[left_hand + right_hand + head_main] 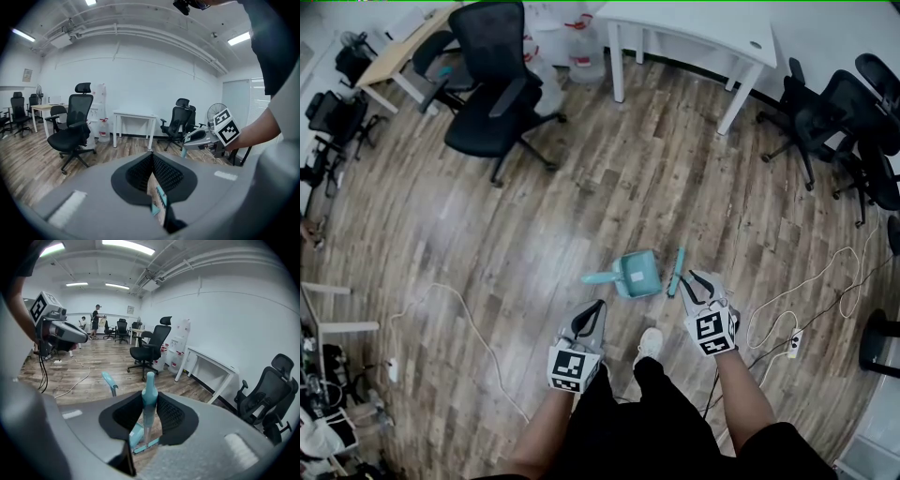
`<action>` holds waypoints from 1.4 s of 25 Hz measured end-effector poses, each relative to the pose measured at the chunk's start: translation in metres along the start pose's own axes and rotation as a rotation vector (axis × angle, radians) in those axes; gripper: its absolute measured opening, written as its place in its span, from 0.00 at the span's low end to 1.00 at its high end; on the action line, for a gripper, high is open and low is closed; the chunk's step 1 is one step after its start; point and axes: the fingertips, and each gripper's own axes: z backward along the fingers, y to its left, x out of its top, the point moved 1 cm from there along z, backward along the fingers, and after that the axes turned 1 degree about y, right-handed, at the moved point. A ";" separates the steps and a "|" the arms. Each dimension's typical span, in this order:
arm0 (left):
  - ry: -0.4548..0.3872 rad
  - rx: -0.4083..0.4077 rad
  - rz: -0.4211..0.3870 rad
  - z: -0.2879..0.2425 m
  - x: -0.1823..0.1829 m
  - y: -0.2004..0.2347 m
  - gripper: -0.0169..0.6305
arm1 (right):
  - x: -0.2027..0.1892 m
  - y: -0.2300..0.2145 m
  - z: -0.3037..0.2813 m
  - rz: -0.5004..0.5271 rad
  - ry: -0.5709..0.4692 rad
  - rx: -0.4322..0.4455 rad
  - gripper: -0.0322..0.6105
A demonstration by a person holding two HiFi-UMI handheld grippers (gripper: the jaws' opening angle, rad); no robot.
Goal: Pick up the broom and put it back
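Teal from grip to brush head, the broom (149, 386) stands in your right gripper (698, 280). Its thick upper grip sits squarely between the two jaws, and the ribbed pads (169, 414) pinch it from both sides. The rounded tip of the grip pokes up just past the jaw tips. In the right gripper view, the thin shaft drops from there through the gap to the brush head (146, 446) low on the wooden floor (534, 206).

The broom's long axis runs close to upright, with the grip end up at your gripper and the brush end down. In the head view it shows as a short teal bar, foreshortened because you are looking almost along it.

A matching teal dustpan (636, 274) stands just beside the brush head, on the side toward your left gripper (592, 315). Its handle (109, 380) rises apart from the broom's.

Your left gripper's jaws are pressed together at the tips and carry nothing (only floor and a sliver of teal show through the slit lower down). It hangs near the dustpan but well clear of it.
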 end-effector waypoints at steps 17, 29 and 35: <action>0.071 0.024 0.039 0.002 -0.034 -0.003 0.06 | -0.050 0.032 -0.048 0.168 0.133 0.060 0.20; 0.090 0.060 0.047 0.012 -0.047 0.004 0.06 | -0.040 0.070 -0.075 0.267 0.119 0.141 0.20; 0.086 0.080 0.059 0.017 -0.050 0.010 0.06 | -0.035 0.082 -0.084 0.292 0.115 0.174 0.20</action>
